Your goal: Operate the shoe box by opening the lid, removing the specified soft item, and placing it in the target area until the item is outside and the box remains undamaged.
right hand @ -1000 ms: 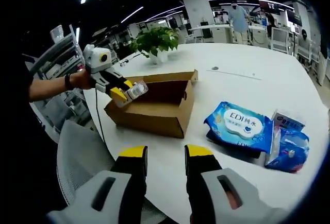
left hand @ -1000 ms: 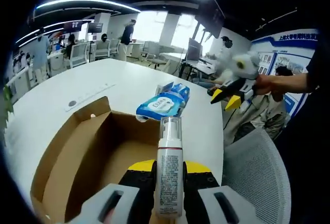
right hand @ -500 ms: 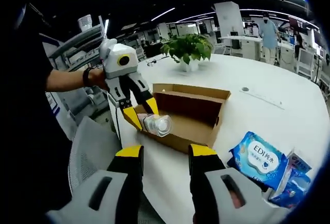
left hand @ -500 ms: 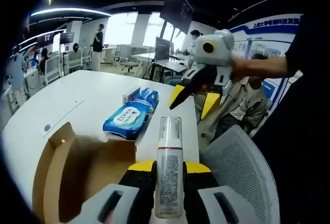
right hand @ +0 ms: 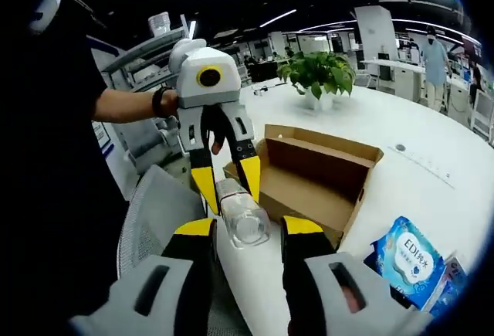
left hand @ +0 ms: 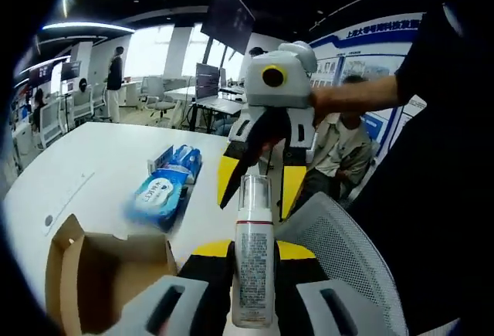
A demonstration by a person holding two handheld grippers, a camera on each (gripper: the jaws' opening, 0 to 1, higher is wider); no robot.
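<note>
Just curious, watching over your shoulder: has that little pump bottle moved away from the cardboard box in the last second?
Yes. The pump bottle, clamped in the left gripper, came off the box toward the right gripper.

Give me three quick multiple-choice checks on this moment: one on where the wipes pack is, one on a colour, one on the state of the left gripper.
1. Where does the blue wipes pack lie?
A. Inside the cardboard box
B. On the white table, outside the box
C. On the mesh chair

2. What colour are the tips of the right gripper?
A. Yellow
B. Red
C. Green

3. What is the left gripper doing?
A. Open, holding nothing
B. Shut on the wipes pack
C. Shut on the pump bottle

Answers:
1. B: the pack rests on the white table beside the cardboard box, not in it.
2. A: both tips show yellow in the right gripper view.
3. C: the pump bottle stands clamped between its jaws, with the right gripper's open jaws just ahead of it.
</note>
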